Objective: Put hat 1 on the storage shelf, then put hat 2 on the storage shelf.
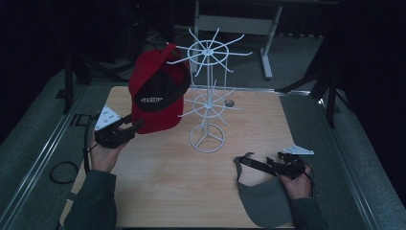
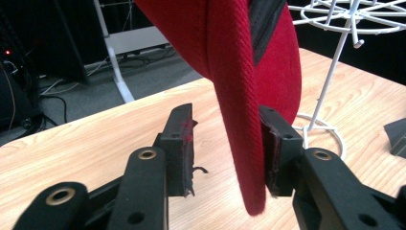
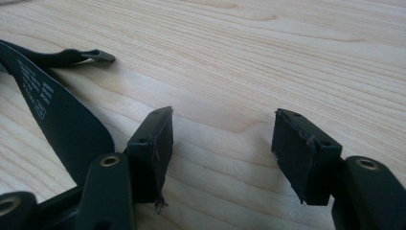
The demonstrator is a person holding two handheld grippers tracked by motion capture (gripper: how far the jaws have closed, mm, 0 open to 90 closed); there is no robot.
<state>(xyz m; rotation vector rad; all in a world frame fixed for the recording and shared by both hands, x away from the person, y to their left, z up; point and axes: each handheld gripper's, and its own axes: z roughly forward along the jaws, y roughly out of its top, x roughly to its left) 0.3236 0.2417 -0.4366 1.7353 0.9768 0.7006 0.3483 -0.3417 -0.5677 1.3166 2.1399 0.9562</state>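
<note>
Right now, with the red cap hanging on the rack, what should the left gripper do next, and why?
Probably draw the left gripper back. Its jaws stand open, the red cap brim lies loose between them, touching at most one pad, and the cap seems to hang from the white wire rack.

Light wooden counter [image 1: 167, 182] with pale grain, standing on grey carpeted floor [image 1: 33, 143]. Behind it, a grey metal table frame [image 1: 268, 43] against dark surroundings. Coiled black cable [image 1: 62, 171] lying on the floor just beside the counter's left edge. Black stand legs [image 1: 330, 96] at far right.
</note>
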